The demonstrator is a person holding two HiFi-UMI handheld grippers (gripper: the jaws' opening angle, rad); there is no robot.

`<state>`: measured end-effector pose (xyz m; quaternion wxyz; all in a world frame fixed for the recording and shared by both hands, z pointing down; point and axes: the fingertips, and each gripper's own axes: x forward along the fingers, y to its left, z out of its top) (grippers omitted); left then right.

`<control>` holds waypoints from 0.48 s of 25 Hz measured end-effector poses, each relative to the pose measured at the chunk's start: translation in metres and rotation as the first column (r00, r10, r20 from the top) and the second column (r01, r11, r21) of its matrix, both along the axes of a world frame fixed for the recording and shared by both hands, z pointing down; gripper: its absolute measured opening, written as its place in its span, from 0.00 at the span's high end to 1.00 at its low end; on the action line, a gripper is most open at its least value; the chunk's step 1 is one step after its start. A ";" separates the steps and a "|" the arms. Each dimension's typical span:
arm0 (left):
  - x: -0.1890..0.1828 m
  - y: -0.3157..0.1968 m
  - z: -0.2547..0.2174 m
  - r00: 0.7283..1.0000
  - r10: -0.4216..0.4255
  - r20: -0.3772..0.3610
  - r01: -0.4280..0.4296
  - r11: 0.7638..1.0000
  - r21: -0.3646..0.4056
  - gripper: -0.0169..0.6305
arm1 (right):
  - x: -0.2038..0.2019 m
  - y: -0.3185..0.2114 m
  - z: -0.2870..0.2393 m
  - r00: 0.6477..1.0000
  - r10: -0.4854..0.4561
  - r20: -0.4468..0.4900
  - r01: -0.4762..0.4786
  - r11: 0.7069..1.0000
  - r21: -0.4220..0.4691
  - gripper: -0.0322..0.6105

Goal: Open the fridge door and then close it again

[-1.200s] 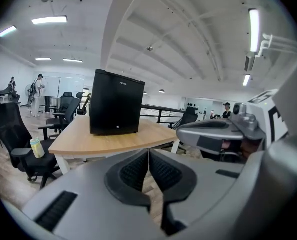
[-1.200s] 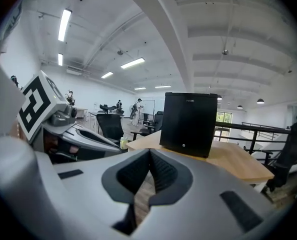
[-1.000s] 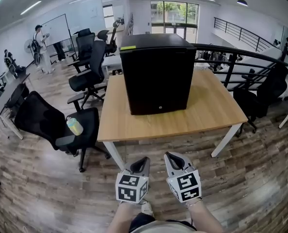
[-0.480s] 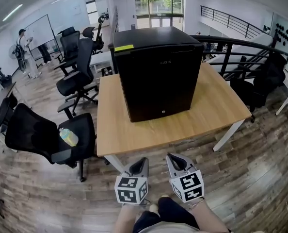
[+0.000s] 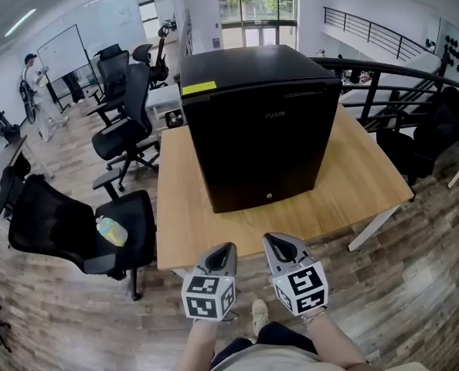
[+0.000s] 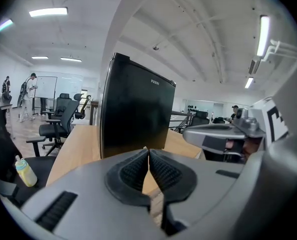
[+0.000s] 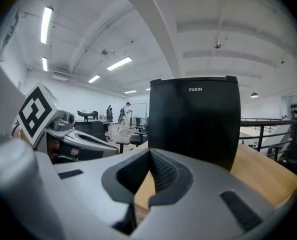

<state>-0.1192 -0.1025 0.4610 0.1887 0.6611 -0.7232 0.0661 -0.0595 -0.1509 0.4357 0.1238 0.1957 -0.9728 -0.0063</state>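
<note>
A black fridge, its door closed, stands on a wooden table, while the left gripper and right gripper, each with jaws pressed together and holding nothing, hover side by side at the table's near edge, clear of the fridge.

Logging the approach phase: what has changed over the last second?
The person walked toward the table, so the fridge looms larger, and the left gripper and right gripper advanced to the table's near edge. Nothing gripped or released: both stay shut and empty, the fridge door closed.
</note>
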 end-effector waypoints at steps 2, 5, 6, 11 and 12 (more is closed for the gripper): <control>-0.011 -0.022 -0.008 1.000 0.014 0.020 -0.014 1.000 0.013 0.96 | -0.016 -0.021 -0.009 1.000 -0.011 0.018 0.011 1.000 0.013 0.95; -0.031 -0.055 -0.019 0.999 0.007 0.047 -0.009 0.999 0.033 0.96 | -0.038 -0.053 -0.023 0.999 -0.028 0.027 0.027 0.997 0.069 0.95; -0.037 -0.065 -0.021 0.999 -0.001 0.051 -0.001 0.999 0.041 0.96 | -0.043 -0.063 -0.027 0.999 -0.035 0.028 0.033 0.996 0.085 0.95; -0.065 -0.100 -0.031 0.996 -0.045 0.074 0.041 0.997 0.061 0.96 | -0.065 -0.097 -0.042 0.997 -0.077 0.005 0.075 0.983 0.165 0.95; -0.070 -0.104 -0.032 0.996 -0.053 0.076 0.048 0.997 0.061 0.96 | -0.068 -0.102 -0.044 0.996 -0.086 -0.004 0.086 0.980 0.181 0.95</control>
